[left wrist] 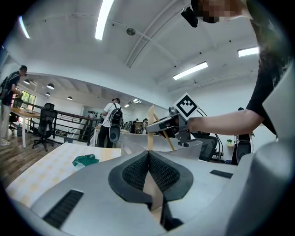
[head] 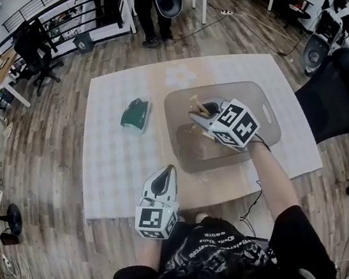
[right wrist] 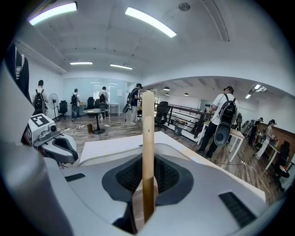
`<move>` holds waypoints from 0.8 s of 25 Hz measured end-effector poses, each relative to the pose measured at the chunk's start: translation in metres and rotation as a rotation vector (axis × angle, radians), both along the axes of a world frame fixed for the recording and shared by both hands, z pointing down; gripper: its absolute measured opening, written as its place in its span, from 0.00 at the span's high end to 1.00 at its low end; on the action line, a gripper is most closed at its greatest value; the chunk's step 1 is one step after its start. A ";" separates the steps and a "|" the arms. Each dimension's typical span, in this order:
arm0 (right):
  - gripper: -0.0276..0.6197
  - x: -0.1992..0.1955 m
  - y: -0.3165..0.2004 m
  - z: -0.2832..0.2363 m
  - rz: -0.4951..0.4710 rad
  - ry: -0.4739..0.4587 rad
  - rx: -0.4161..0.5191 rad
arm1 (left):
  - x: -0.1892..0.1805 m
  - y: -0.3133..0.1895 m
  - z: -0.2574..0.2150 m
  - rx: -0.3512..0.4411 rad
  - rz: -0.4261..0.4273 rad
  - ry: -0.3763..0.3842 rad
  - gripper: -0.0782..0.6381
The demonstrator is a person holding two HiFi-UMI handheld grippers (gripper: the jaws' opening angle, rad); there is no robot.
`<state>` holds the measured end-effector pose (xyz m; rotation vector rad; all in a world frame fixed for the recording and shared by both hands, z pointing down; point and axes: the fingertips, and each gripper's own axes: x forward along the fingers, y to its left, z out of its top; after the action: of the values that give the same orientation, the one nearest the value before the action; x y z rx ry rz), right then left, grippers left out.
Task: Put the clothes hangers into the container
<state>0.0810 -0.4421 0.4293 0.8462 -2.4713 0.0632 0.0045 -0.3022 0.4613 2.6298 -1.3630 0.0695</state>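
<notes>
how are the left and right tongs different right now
The left tongs are shut with nothing between them, while the right tongs are shut on a wooden hanger. The left tongs sit low by the near edge of the table, outside the container, while the right tongs are over the container. Both have the same pale body and a marker cube.

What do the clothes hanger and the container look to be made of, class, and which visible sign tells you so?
Clothes hanger: probably wood. It is a smooth pale tan bar, darker brown lower down, with a matt look.
Container: likely plastic, smooth and smoky grey-brown. It is translucent, and the table shows through it.
</notes>
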 end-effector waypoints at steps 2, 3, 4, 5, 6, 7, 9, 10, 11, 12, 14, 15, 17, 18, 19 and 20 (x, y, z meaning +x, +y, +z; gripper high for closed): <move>0.86 -0.006 0.001 0.005 -0.014 0.011 -0.004 | -0.002 -0.001 0.001 -0.002 -0.006 0.000 0.86; 0.86 -0.009 0.002 0.008 -0.022 0.018 -0.005 | -0.003 -0.001 0.001 -0.002 -0.008 0.000 0.86; 0.86 -0.012 0.002 0.010 -0.028 0.024 -0.006 | -0.003 -0.002 0.001 -0.003 -0.009 0.000 0.86; 0.86 -0.013 0.002 0.012 -0.032 0.028 -0.008 | -0.003 -0.002 0.002 -0.004 -0.009 -0.001 0.86; 0.86 -0.015 0.002 0.014 -0.036 0.031 -0.010 | -0.003 -0.003 0.002 -0.005 -0.010 -0.002 0.86; 0.86 -0.016 0.001 0.016 -0.040 0.033 -0.013 | -0.002 -0.003 0.002 -0.006 -0.010 -0.004 0.86; 0.86 -0.019 0.001 0.019 -0.047 0.041 -0.016 | -0.003 -0.004 0.002 -0.007 -0.011 -0.006 0.86; 0.86 -0.021 0.001 0.020 -0.049 0.048 -0.016 | -0.004 -0.004 0.003 -0.006 -0.013 -0.006 0.86; 0.86 -0.022 0.001 0.022 -0.050 0.057 -0.015 | -0.005 -0.004 0.003 -0.005 -0.015 -0.006 0.86; 0.86 -0.024 0.001 0.024 -0.050 0.067 -0.015 | -0.006 -0.005 0.003 -0.005 -0.016 -0.007 0.86; 0.86 -0.026 0.000 0.028 -0.053 0.086 -0.016 | -0.007 -0.004 0.002 -0.004 -0.017 -0.009 0.86; 0.86 -0.028 0.000 0.031 -0.057 0.095 -0.016 | -0.008 -0.004 0.002 -0.004 -0.018 -0.010 0.86; 0.86 -0.031 0.000 0.035 -0.066 0.117 -0.011 | -0.010 -0.004 0.003 -0.005 -0.021 -0.012 0.86; 0.86 -0.033 0.000 0.038 -0.068 0.131 -0.006 | -0.011 -0.004 0.003 -0.006 -0.023 -0.012 0.86; 0.86 -0.033 0.000 0.040 -0.068 0.144 -0.001 | -0.012 -0.003 0.003 -0.006 -0.025 -0.012 0.86; 0.86 -0.033 -0.001 0.041 -0.065 0.153 0.002 | -0.014 -0.003 0.004 -0.006 -0.028 -0.011 0.86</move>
<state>0.0478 -0.4430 0.4704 0.7424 -2.3531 -0.0264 -0.0091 -0.3056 0.4648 2.6093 -1.4004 0.0846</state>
